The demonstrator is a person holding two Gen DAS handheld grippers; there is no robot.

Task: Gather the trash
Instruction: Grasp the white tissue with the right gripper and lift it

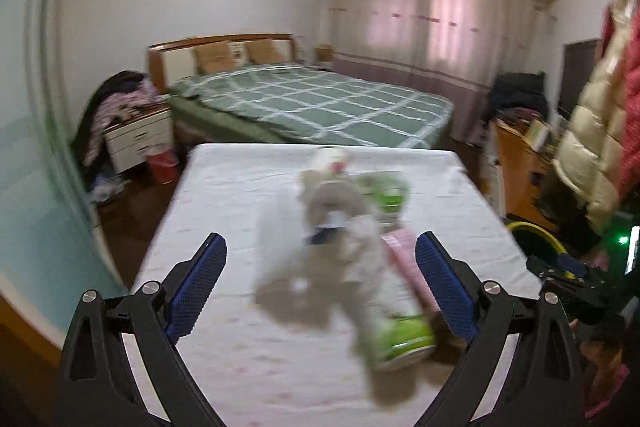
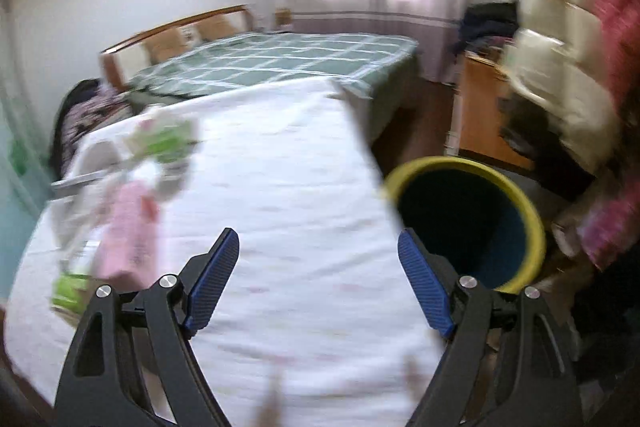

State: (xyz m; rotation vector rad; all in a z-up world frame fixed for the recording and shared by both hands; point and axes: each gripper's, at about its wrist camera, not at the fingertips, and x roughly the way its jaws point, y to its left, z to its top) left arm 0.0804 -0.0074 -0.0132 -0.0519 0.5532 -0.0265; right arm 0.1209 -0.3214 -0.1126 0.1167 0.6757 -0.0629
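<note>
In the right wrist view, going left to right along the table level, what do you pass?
Trash pile → bare white tablecloth → yellow-rimmed bin → pink garment.

A green checked bed (image 1: 316, 99) stands before pink curtains (image 1: 432, 23), a cluttered nightstand (image 1: 136, 135) at its side.

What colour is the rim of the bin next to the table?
Yellow. The bin's rim is yellow and its inside dark blue, clearest in the right wrist view.
</note>
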